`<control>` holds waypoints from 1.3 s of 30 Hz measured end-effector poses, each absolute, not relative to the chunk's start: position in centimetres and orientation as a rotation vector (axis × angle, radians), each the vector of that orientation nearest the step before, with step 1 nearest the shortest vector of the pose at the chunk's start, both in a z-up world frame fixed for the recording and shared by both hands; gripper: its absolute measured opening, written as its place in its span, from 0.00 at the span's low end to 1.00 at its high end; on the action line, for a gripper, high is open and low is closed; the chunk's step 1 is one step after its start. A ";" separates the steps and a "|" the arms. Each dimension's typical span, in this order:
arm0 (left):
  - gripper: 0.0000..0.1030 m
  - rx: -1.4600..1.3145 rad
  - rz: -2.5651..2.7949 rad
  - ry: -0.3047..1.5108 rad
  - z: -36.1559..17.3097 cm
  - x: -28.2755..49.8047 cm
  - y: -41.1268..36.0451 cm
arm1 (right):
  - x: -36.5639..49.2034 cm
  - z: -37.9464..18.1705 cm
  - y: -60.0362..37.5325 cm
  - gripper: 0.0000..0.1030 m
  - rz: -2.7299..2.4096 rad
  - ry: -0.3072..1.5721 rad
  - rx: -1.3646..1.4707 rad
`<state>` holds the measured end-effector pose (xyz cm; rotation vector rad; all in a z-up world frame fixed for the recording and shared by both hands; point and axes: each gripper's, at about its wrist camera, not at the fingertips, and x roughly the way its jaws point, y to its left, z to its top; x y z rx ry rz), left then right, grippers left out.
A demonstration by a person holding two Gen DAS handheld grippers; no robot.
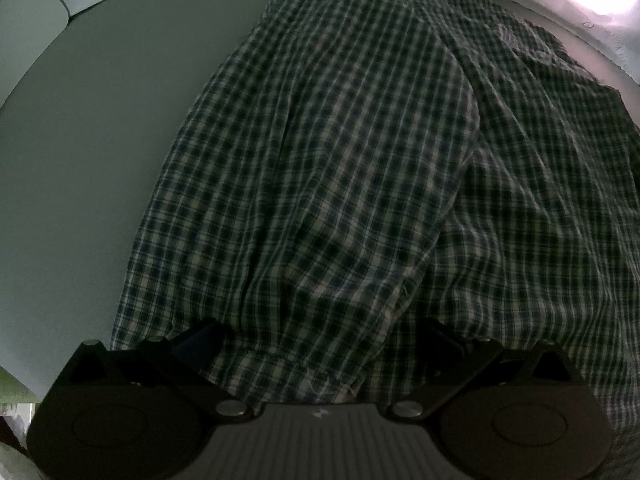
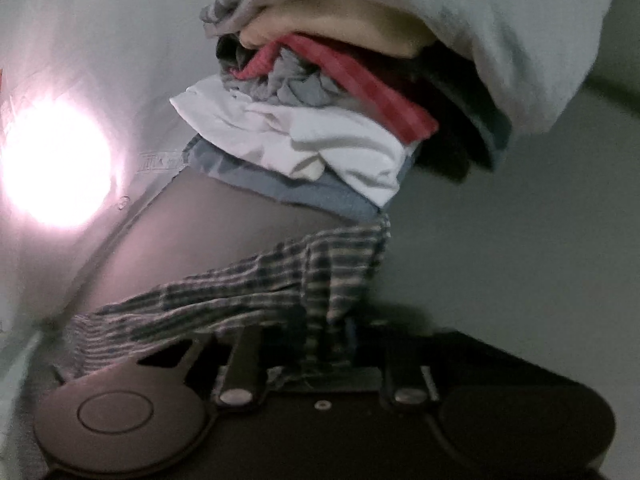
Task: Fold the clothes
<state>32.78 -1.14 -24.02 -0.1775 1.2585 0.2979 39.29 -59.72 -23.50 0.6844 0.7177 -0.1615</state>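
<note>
Both grippers at a checked shirt on a grey table

The left gripper (image 1: 320, 344) stands spread over the checked shirt (image 1: 340, 168); the right gripper (image 2: 320, 356) pinches its edge. Just beyond, a pile of clothes (image 2: 320, 120) rises on the table (image 1: 100, 140), blocking the view behind.

One checked shirt (image 1: 340, 168) lies ahead of the left fingers, its edge bunched between the right fingers. Beyond the right fingers, one pile of clothes (image 2: 340, 92) shows at least six pieces: two grey, one cream, one red, one white, one blue; deeper layers cannot be counted
</note>
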 end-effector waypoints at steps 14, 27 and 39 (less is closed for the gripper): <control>1.00 -0.178 0.280 1.296 -24.0 34.3 -0.7 | 33.9 -31.2 -58.5 0.12 -0.073 0.486 1.760; 0.99 -0.255 0.135 1.209 -20.9 33.8 3.1 | 35.3 -27.0 -42.1 0.12 0.266 0.596 1.763; 1.00 -0.257 0.123 1.155 -21.3 32.3 8.3 | 35.5 -26.6 -23.3 0.12 0.526 1.025 1.565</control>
